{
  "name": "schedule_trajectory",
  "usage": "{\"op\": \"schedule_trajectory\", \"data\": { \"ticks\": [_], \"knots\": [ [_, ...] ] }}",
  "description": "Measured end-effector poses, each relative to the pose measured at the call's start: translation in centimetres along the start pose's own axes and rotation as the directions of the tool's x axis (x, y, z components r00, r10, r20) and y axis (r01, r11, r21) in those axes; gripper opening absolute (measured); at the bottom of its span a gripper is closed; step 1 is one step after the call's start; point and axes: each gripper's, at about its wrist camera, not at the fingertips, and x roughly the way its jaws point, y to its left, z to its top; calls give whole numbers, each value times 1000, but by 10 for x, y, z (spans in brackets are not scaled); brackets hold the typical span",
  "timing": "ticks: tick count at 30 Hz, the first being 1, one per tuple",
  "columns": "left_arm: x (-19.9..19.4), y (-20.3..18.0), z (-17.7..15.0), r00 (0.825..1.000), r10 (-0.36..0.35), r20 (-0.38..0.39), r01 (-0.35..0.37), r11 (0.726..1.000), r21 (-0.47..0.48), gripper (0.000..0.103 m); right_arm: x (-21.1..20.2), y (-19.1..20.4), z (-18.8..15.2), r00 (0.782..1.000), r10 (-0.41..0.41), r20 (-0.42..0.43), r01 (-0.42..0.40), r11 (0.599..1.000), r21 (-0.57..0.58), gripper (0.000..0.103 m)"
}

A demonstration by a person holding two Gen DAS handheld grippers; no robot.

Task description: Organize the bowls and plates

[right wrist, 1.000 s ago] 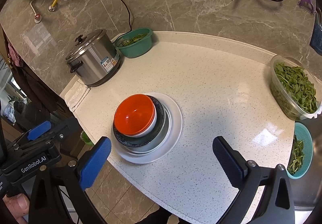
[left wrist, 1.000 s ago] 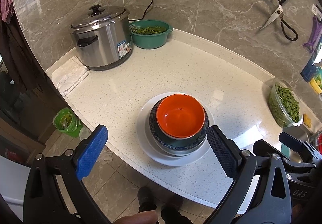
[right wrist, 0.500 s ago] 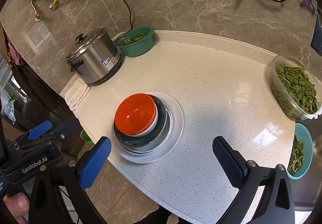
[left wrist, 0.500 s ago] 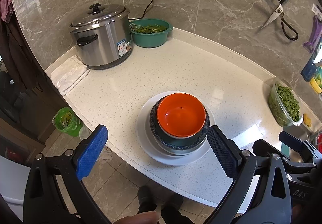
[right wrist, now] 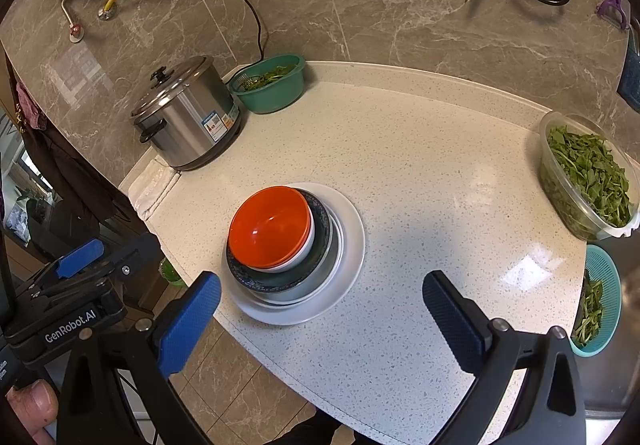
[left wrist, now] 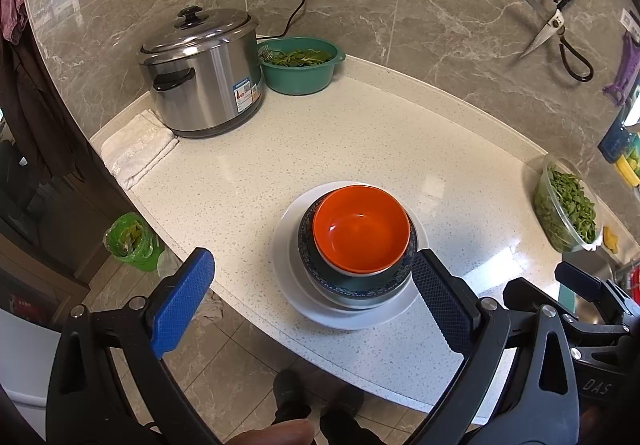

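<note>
Left gripper: fingers spread wide with nothing between them, low in the left wrist frame. Its right pad sits just in front of the stack's near edge, and I cannot tell whether it touches. The wide spread reads as clearance for the stack, not a grasp.

Right gripper: also spread wide and holding nothing, at the bottom of the right wrist frame, over bare counter to the right of the stack and apart from it.

Orange bowl: topmost piece, centre of the left wrist frame, upright and empty. The smallest piece, so it nests highest.

Dark patterned bowl: directly under the orange bowl, holding it.

White plate: widest piece, so it forms the base. It lies flat on the counter near the front edge, with another pale rim showing between it and the dark bowl.

Task state: as I judge it, the stacking looks finished, largest below and smallest above.

Counter: pale speckled surface, free around the stack.

Rice cooker: upper left, against the wall and well apart from the stack.

Green basin: just beside the cooker, holding greens.

Clear tub of greens: right edge, far from the dishes.
</note>
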Motion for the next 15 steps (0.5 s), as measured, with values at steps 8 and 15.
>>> {"op": "schedule_trajectory", "data": {
  "ticks": [8, 15],
  "knots": [
    [0, -1, 1, 1000, 1, 2, -1, 1000, 0, 100, 0, -1, 2, 1000, 3, -5, -4, 1000, -6, 103],
    [0, -1, 2, 1000, 3, 2, -3, 1000, 0, 100, 0, -2, 3, 1000, 3, -6, -3, 1000, -7, 103]
  ]
}}
